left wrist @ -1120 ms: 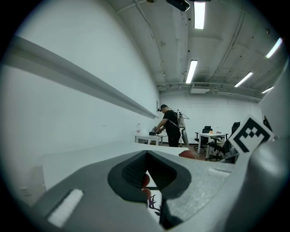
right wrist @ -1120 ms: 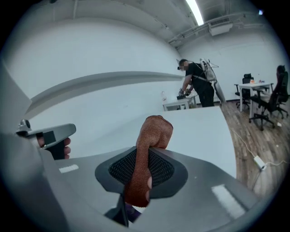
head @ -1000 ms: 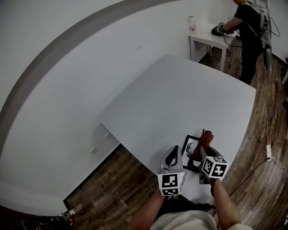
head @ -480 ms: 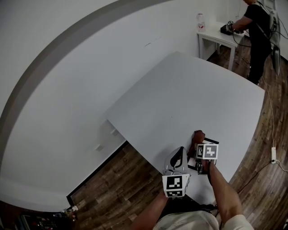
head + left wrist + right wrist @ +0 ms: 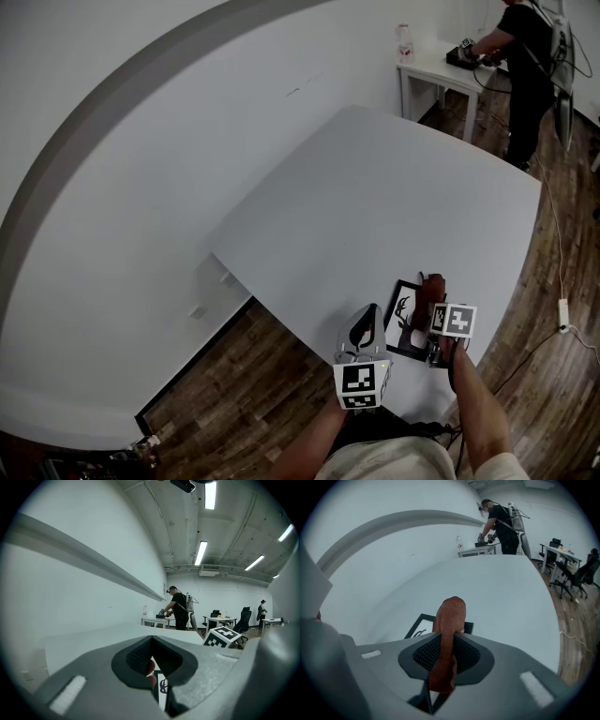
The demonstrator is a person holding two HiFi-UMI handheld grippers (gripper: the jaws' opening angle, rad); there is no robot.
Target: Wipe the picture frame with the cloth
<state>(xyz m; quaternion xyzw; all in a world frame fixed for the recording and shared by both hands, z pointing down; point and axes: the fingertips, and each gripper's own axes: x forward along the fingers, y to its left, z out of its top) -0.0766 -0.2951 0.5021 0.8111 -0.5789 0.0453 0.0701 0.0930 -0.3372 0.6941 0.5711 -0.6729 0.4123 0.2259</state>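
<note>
The right gripper point(image 5: 447, 644) is seen clamped on a reddish-brown cloth point(image 5: 450, 616), which is bunched upright between its jaws and carried over the picture frame point(image 5: 417, 627). The frame is laid flat near the close edge of a large white table point(image 5: 375, 206), black-bordered, with a dark deer-like figure printed on white. The left gripper point(image 5: 152, 641) is held just beside the frame's left edge, jaws drawn together at the tips; whether the frame is pinched cannot be told. A white wall point(image 5: 141, 187) with a grey band and a wood floor point(image 5: 244, 375) are shown around the table. A person in black point(image 5: 525, 56) is seen at a small white table point(image 5: 441, 70) far off. Both bare forearms point(image 5: 473, 403) are reached forward from below.
</note>
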